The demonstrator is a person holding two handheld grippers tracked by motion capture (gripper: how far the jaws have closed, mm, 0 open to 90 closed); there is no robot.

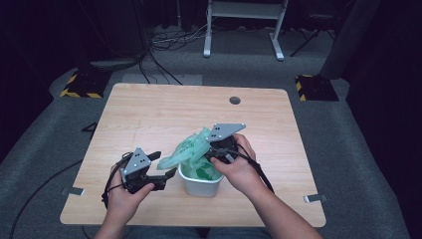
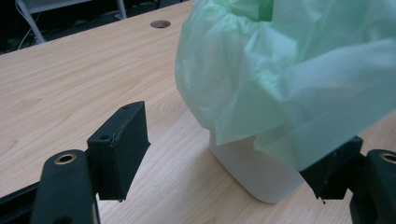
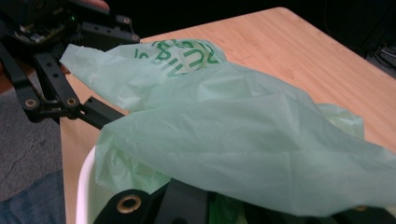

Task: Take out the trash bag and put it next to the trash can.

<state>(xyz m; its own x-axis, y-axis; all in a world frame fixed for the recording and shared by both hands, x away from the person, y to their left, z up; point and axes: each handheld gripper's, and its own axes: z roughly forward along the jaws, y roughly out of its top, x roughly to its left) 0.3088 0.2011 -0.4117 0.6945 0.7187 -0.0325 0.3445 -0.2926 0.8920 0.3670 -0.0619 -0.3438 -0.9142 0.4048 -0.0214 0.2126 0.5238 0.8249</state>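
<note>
- High view: a small white bin (image 1: 200, 185) stands on the wooden table (image 1: 149, 114), toward the near edge and about midway across, with a thin green plastic bag (image 1: 186, 149) spilling up out of it and draping over its left rim.
- Right gripper (image 1: 217, 149), held from the near right, reaches over the bin's top; its jaws are closed tight on a fold of the bag.
- Right gripper view: the green film (image 3: 243, 140) lies across the black jaws, printed lettering shows on its far part, and the bin's white rim (image 3: 86, 186) curves at the lower left.
- Left gripper (image 1: 166, 175) sits just left of the bin, low over the table, its jaws spread wide.
- Left gripper view: the two black pads stand far apart with the bin's white wall (image 2: 252, 170) and the hanging bag (image 2: 280, 79) between them; the bag's edge hangs over the right pad, while the left pad is clear of both.
- A round dark hole (image 1: 235, 100) marks the table's far part.
</note>
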